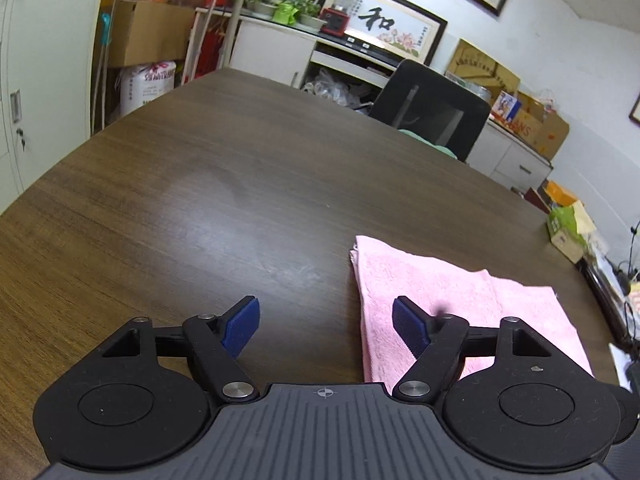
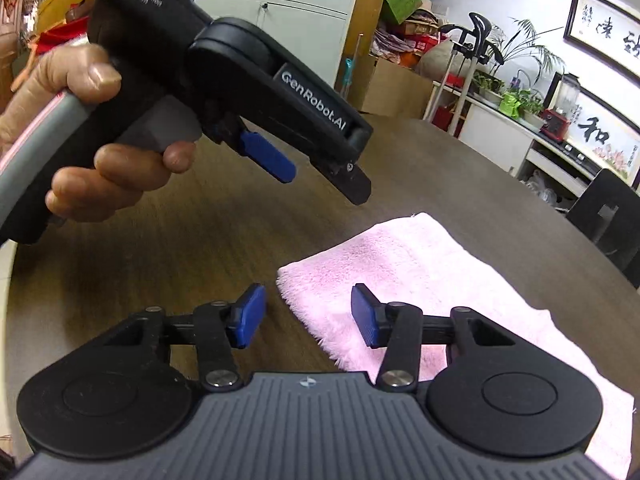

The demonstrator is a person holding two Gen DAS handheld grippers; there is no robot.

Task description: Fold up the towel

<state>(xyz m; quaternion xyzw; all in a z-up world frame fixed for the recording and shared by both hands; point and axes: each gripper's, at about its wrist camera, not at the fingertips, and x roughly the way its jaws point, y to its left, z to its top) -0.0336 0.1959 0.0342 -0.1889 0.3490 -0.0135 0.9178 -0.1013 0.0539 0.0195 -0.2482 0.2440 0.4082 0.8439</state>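
A pink towel [image 1: 452,300] lies folded flat on the dark wooden table [image 1: 240,184]. In the left wrist view my left gripper [image 1: 326,326] is open and empty, held above the towel's left edge, its right finger over the cloth. In the right wrist view my right gripper [image 2: 306,316] is open and empty above the towel [image 2: 420,280], at its near left corner. The left gripper [image 2: 316,168] also shows there, held in a hand above the table to the left of the towel, open.
A black chair [image 1: 432,108] stands at the table's far side. A green box [image 1: 568,224] and cables sit at the table's right edge. Cabinets, cardboard boxes and plants line the walls behind.
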